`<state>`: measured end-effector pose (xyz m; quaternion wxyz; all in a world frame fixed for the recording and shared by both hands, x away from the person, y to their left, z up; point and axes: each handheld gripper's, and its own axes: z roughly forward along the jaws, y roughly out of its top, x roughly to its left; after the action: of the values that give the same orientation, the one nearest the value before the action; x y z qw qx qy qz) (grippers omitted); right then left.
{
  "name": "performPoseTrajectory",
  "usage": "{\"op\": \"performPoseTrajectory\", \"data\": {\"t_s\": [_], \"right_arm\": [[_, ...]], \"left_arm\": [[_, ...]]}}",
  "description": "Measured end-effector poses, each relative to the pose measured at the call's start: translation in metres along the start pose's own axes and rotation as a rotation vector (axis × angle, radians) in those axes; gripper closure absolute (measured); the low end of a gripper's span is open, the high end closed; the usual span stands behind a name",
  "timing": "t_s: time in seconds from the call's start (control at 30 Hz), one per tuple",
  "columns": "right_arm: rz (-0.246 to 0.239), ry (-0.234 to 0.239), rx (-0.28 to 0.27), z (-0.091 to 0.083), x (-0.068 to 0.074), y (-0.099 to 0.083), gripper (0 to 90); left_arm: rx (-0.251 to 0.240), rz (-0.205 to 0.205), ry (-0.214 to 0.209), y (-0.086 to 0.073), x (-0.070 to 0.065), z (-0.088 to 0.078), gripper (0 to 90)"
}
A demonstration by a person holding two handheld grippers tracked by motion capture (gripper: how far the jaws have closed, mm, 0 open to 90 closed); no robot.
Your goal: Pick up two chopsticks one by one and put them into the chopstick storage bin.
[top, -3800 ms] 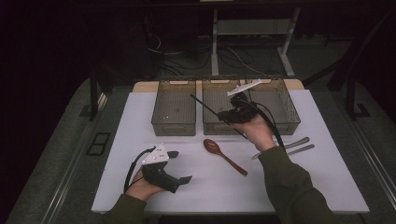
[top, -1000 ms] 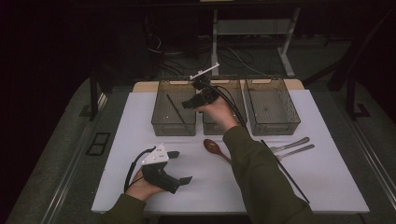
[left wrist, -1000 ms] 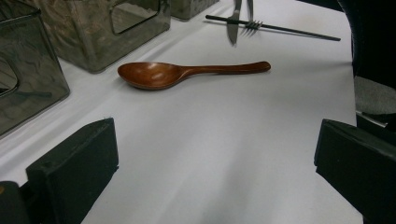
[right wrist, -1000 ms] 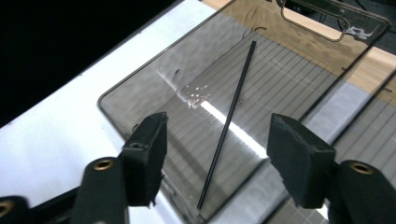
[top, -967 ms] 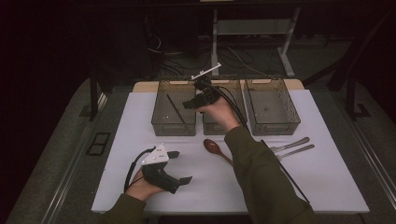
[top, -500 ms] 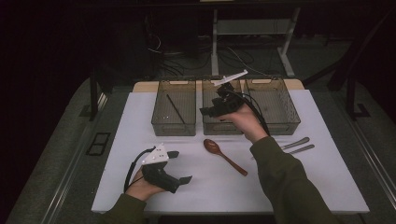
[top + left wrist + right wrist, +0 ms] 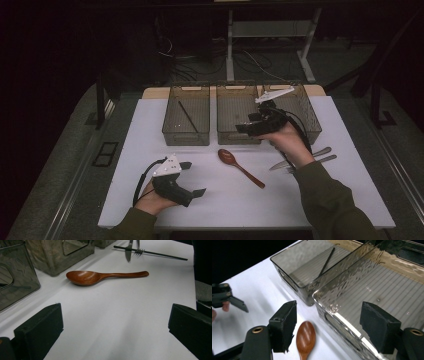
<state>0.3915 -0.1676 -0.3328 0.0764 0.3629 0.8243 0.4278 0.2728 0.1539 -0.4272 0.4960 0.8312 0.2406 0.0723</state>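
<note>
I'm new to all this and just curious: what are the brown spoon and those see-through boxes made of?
The spoon looks like wood with a glossy lacquer: reddish brown, smooth, with soft highlights in its bowl. It could be wood-coloured plastic. The boxes look like smoky, tinted clear plastic: you can see through the walls, which are rippled, and the floors are ribbed. The thin black stick in one box is too slim to judge.

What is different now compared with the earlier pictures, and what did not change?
The right gripper carried a black chopstick to the left bin and let it go there; its jaws have just been opening and are empty. It then moved right, to the middle bin. The left gripper, wooden spoon, knife and fork stayed in place.
</note>
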Motion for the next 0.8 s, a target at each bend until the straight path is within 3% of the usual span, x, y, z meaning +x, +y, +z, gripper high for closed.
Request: {"op": "performPoseTrajectory", "data": {"t_s": [0.37,0.8], "right_arm": [[0.023,-0.015,-0.037,-0.031,-0.011,-0.038,30.9],[0.052,-0.064,-0.056,-0.064,-0.024,-0.087,32.8]], "left_arm": [[-0.008,-0.008,0.013,0.000,0.000,0.000,0.0],[-0.003,-0.009,0.022,-0.001,-0.001,0.000,0.0]]}}
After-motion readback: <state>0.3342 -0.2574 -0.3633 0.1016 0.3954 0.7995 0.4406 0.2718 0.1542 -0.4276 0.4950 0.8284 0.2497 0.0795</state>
